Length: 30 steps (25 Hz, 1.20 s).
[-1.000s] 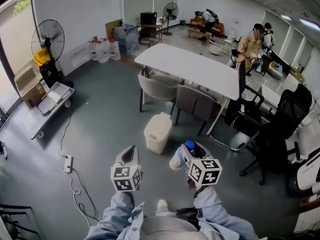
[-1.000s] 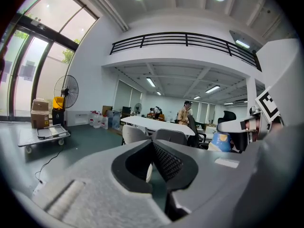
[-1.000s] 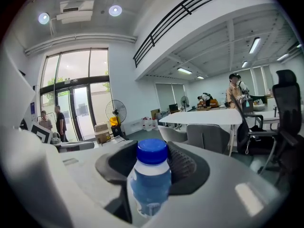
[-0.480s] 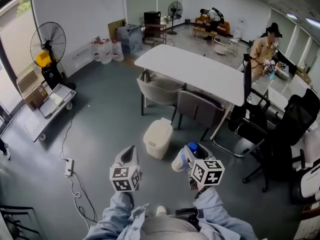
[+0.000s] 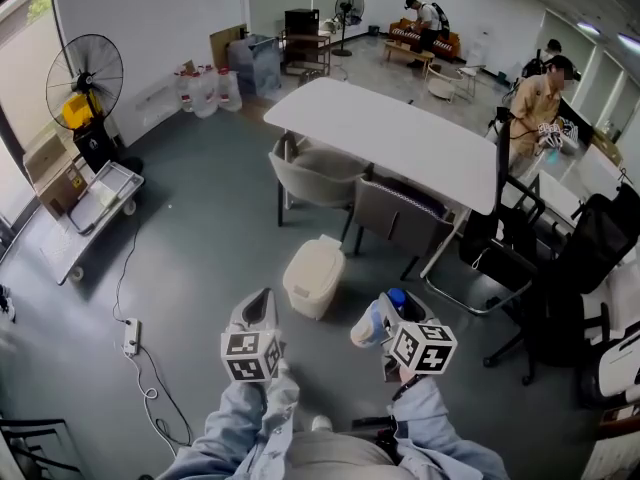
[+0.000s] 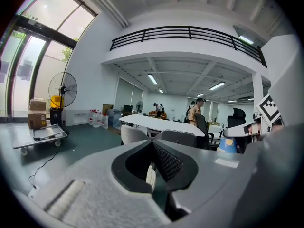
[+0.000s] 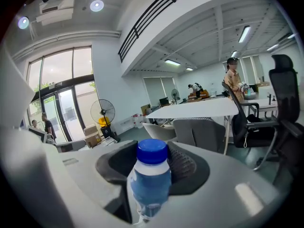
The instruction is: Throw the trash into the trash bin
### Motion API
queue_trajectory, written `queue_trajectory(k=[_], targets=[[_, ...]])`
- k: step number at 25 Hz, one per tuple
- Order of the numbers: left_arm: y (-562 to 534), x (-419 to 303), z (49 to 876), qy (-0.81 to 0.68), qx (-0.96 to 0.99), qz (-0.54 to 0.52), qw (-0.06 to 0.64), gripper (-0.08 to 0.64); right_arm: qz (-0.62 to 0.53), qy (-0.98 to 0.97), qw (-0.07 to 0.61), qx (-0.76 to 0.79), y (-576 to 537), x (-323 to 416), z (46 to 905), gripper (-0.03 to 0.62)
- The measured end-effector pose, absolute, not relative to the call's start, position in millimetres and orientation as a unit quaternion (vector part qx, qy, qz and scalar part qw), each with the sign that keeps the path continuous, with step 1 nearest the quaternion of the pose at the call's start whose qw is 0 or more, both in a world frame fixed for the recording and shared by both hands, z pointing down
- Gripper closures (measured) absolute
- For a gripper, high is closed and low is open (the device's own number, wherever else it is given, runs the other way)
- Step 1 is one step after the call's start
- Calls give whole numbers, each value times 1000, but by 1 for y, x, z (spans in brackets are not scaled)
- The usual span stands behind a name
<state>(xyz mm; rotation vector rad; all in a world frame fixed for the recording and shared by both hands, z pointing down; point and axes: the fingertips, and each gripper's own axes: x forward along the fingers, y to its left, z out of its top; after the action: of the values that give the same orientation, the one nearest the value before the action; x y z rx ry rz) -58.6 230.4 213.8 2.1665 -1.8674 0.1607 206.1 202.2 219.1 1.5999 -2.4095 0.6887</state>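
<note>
A cream trash bin (image 5: 313,278) with its lid down stands on the grey floor, just ahead of both grippers. My right gripper (image 5: 390,315) is shut on a clear plastic bottle (image 5: 369,326) with a blue cap and blue label; it hangs to the right of the bin, a little nearer to me. In the right gripper view the bottle (image 7: 151,184) stands upright between the pads of that gripper (image 7: 153,159). My left gripper (image 5: 258,310) is held just left of the bin with its tips together and nothing in it. In the left gripper view a sliver of the bin (image 6: 151,175) shows below the tips of that gripper (image 6: 153,147).
Behind the bin is a white table (image 5: 390,138) with grey chairs (image 5: 318,178) tucked under it. Black office chairs (image 5: 590,258) crowd the right. A power strip (image 5: 130,336) and cable lie on the floor at the left, near a trolley (image 5: 95,203) and a fan (image 5: 85,73). People stand at the back.
Both grippers have advanced toward the bin, which now lies closer in front of them. The right one still holds the bottle. The person in tan at the back right has shifted.
</note>
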Motion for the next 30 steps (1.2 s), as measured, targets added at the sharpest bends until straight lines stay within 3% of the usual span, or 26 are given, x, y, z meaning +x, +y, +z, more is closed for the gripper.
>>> queue_trajectory(k=[18,30], targets=[[22,-168,191,-596,790,51,135,551,228,-759,71,605,37,112,195,394],[-26,-186,244,-570,799,76,176,551,237,-749,83,614,-10,84,217,394]])
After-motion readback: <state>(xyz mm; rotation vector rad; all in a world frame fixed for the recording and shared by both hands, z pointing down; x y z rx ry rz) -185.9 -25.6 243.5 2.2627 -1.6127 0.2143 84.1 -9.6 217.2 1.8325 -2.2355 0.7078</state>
